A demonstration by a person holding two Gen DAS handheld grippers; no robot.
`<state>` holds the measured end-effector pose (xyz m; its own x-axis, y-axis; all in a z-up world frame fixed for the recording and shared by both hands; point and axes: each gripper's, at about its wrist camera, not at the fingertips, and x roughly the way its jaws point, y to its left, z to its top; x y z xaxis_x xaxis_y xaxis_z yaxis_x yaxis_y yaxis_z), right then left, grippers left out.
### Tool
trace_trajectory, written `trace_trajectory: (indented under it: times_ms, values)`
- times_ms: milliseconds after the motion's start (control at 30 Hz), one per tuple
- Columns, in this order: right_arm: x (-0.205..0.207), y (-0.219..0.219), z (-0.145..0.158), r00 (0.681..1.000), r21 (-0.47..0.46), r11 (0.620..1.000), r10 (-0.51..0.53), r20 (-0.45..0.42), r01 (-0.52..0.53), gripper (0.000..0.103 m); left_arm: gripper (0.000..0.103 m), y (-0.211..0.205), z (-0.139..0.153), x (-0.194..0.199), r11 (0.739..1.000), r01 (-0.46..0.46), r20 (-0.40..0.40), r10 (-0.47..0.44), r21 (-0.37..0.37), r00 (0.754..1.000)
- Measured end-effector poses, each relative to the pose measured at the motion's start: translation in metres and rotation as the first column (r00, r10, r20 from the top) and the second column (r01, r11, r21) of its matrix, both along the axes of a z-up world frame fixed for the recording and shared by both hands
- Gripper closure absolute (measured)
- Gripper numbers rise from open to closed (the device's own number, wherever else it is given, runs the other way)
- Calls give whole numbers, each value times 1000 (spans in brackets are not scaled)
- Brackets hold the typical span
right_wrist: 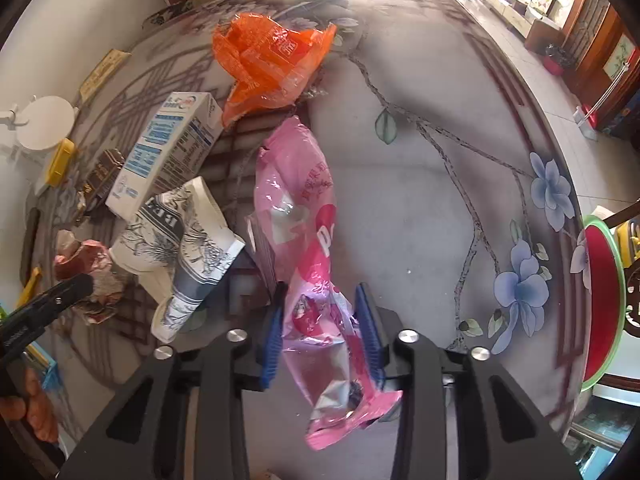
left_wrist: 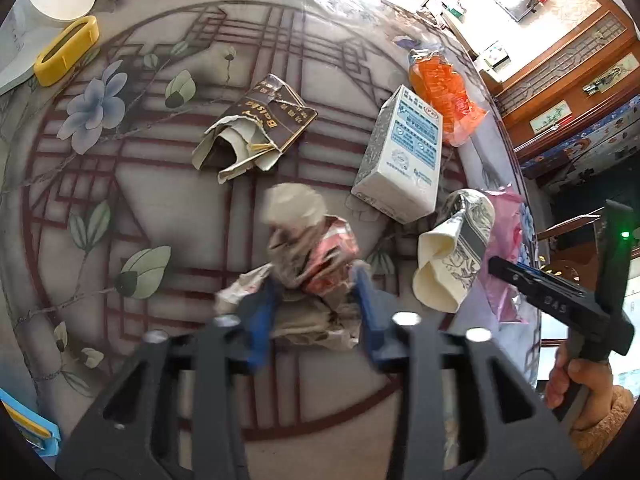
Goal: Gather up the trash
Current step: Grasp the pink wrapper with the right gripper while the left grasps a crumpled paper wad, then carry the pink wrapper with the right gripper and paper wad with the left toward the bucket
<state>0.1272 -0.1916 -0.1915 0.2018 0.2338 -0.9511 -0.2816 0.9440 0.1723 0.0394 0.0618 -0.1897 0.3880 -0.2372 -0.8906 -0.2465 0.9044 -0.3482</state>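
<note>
While trash lies scattered on the table (right_wrist: pixel 420 200), we are at the pickup step.
Our left gripper (left_wrist: pixel 316 292) straddles the wad (left_wrist: pixel 312 256), jaws spread, not yet clamped; our right gripper (right_wrist: pixel 322 320) brackets the pink wrapper (right_wrist: pixel 304 216) without visibly pinching. Carton (left_wrist: pixel 404 152), cup (left_wrist: pixel 452 252) and orange bag (right_wrist: pixel 264 64) wait nearby. Next, we judge, both must close and lift.

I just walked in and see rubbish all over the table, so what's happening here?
A person is clearing trash off the patterned table with a handheld gripper in each hand. The left gripper has its fingers on either side of a crumpled wrapper, and the right gripper straddles a pink plastic bag. Whether either grip is tight is unclear. A milk carton, squashed paper cup, orange bag and torn brown box lie untouched.
</note>
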Motion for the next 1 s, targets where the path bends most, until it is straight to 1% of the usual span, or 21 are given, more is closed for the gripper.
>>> trace_trajectory:
  times_ms: [100, 133, 233, 333, 433, 567, 800, 1000]
  values:
    - [-2, -5, 11, 1000, 40, 999, -8, 4, 8, 72, 55, -5, -4, 1, 1000, 9, -6, -8, 9, 1000]
    - [-4, -5, 14, 1000, 47, 999, -9, 8, 9, 72, 62, -7, -4, 1, 1000, 13, -3, -13, 16, 1000]
    - [-10, -7, 30, 999, 76, 997, -19, 31, 17, 72, 73, -8, 1, 3, 999, 24, 5, -24, 29, 1000]
    - [-16, -10, 45, 998, 110, 993, -35, 54, 29, 72, 78, -7, 6, 4, 1000, 13, 9, -14, 18, 1000]
    - [-26, -16, 61, 996, 136, 990, -42, 81, 31, 72, 79, -9, 12, 4, 1000, 9, 20, -9, 18, 1000]
    - [-39, -18, 75, 993, 156, 987, -51, 102, 35, 72, 79, -18, 31, -3, 999, 29, 67, -30, 16, 997]
    - [-55, -24, 84, 990, 170, 984, -82, 119, 61, 72, 79, -39, 59, -10, 996, 92, 141, -93, 11, 986]
    - [-70, -40, 91, 982, 178, 979, -126, 139, 100, 72, 79, -58, 68, -13, 990, 139, 168, -138, 5, 976]
